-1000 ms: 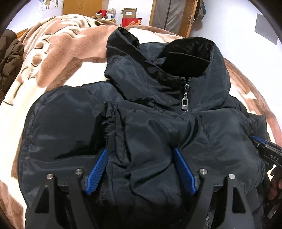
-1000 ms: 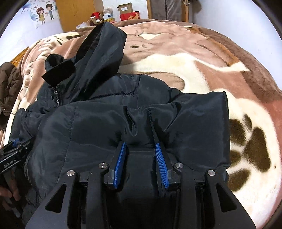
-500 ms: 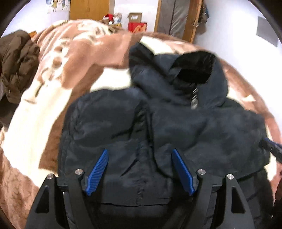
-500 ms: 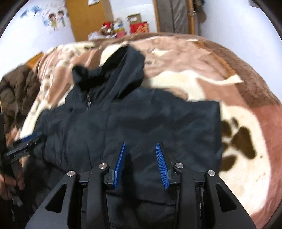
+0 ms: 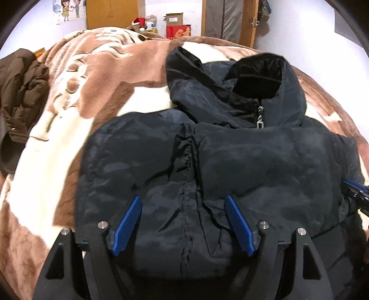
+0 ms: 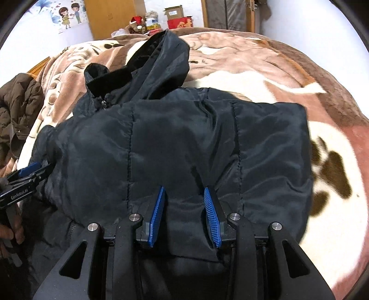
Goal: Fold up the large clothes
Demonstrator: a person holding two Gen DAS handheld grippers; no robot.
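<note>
Black padded jacket [image 5: 230, 161] lies spread across a brown-and-cream blanket [image 5: 92, 76] on a bed, its hood [image 5: 260, 80] lying toward the far end and its zip pull [image 5: 260, 123] showing below the collar. Sleeves appear folded in over the body. The left gripper [image 5: 183, 221] hangs over the jacket's near part with its blue pads [image 5: 128, 225] spread wide and clear of the fabric, released. The right gripper [image 6: 184, 215] stands over the other half with its pads set closer together; cloth shows between them, but whether they pinch it cannot be told. A brown coat [image 6: 16, 110] lies heaped at the bed's left edge. Beyond the bed stand a wooden door [image 5: 111, 12] and a red box [image 6: 180, 23].
</note>
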